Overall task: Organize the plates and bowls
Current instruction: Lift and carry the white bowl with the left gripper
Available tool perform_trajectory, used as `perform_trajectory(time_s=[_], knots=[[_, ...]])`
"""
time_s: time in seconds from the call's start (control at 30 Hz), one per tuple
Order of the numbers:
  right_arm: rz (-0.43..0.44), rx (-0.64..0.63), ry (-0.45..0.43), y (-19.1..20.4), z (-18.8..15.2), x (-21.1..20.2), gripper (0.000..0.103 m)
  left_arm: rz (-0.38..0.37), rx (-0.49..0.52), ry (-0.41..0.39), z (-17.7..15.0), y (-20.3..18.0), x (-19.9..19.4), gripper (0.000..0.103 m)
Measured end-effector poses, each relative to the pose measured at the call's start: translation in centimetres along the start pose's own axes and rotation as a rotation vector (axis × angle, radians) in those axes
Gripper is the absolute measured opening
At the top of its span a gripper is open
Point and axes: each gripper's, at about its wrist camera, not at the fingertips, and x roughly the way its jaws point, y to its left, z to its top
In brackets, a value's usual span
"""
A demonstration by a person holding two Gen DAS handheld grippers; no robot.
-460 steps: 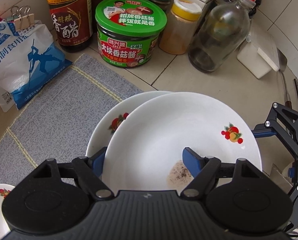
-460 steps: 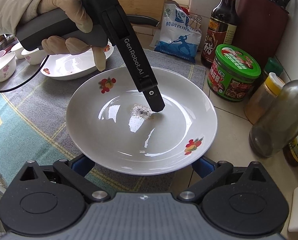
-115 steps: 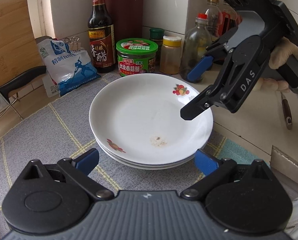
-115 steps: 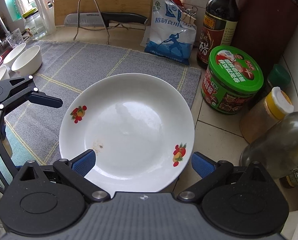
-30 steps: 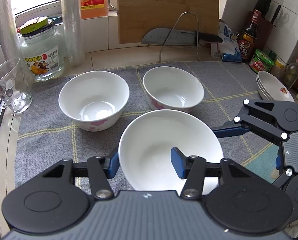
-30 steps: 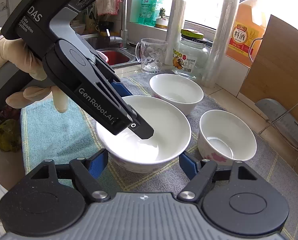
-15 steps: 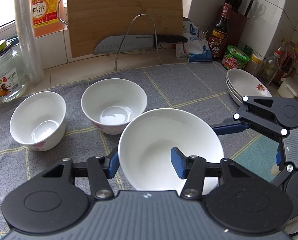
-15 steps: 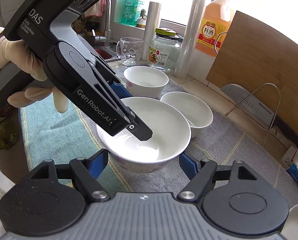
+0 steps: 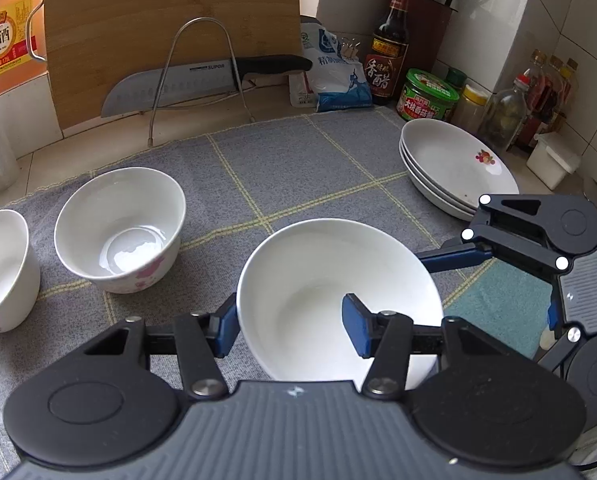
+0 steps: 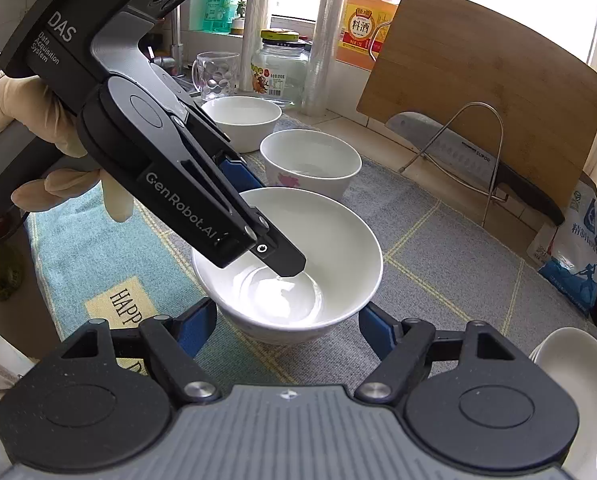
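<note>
**Large white bowl held by both grippers over the mat**

The large bowl (image 9: 330,292) sits low and centre in both views: plain glossy white, round, deep, with a wet shine in its bottom. The left gripper (image 9: 290,324) pinches its near wall, one blue pad outside the rim and the other inside, jaws narrow and clamped. The right gripper (image 10: 288,330) straddles the same bowl from the other side, its blue fingers (image 10: 374,334) spread against the outer wall low down; whether the pads press cannot be told.

Beyond it on the grey checked mat (image 9: 298,168), at the left of the left-wrist view, stand two smaller bowls (image 9: 120,230) with pink flower prints, just beside each other. At the right edge a stack of shallow plates (image 9: 454,164) with a fruit motif rests near the jars. A cutting board (image 9: 170,20) and knife (image 9: 202,80) lean at the upper left.
</note>
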Motion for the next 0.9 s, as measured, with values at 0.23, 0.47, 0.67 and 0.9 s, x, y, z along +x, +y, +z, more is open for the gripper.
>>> perform_trajectory(time_s=[0.23, 0.47, 0.67, 0.9], knots=[[0.018, 0.005, 0.015, -0.3, -0.6, 0.1, 0.082, 0.001, -0.01, 0.018, -0.4, -0.4, 0.6, 0.052], [0.037, 0.0, 0.038, -0.1, -0.9, 0.7, 0.082, 0.002, -0.024, 0.032, -0.9, -0.4, 0.7, 0.052], [0.052, 0.005, 0.046, -0.1, -0.9, 0.9, 0.082, 0.002, -0.038, 0.036, -1.2, -0.2, 0.9, 0.052], [0.054, 0.009, 0.048, 0.0, -1.1, 1.1, 0.082, 0.001, -0.051, 0.031, -1.5, 0.0, 1.0, 0.054]])
